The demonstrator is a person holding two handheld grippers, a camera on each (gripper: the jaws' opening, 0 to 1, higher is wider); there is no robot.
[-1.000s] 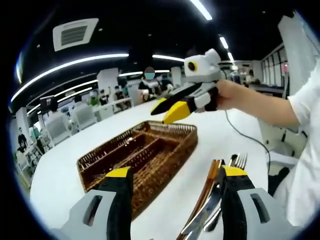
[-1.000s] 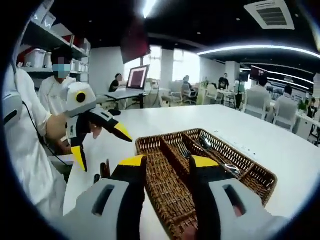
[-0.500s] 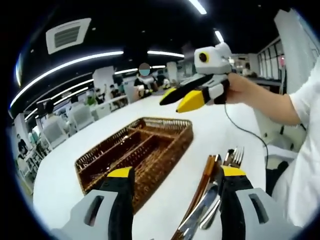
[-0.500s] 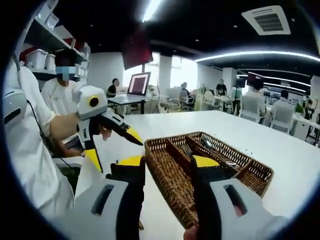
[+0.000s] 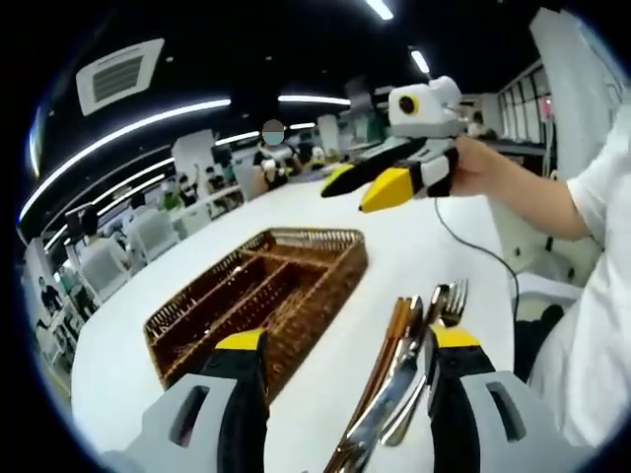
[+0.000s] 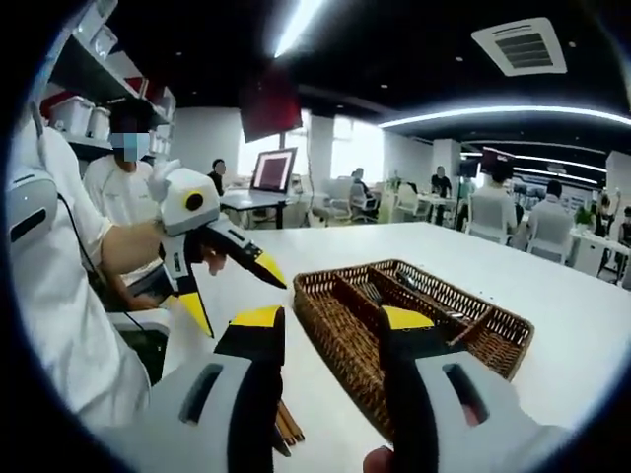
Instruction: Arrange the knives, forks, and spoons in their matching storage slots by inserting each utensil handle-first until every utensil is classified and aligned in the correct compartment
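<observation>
- Right now the left gripper (image 5: 340, 345) hovers low over the white tabletop (image 5: 414, 251), fingers released and holding nothing.
- A bundle of utensils (image 5: 404, 365) lies just between and beyond those fingers, its long axis running near-to-far; a fork (image 5: 452, 301) tops it at the far end.
- I count one fork clearly, plus wooden handles and metal pieces too overlapped to number.
- One wicker tray (image 5: 261, 296) sits to the left, several slots.
- The right gripper (image 5: 380, 182) is raised farther off, fingers parted, empty; the left is nearer the utensils.
</observation>
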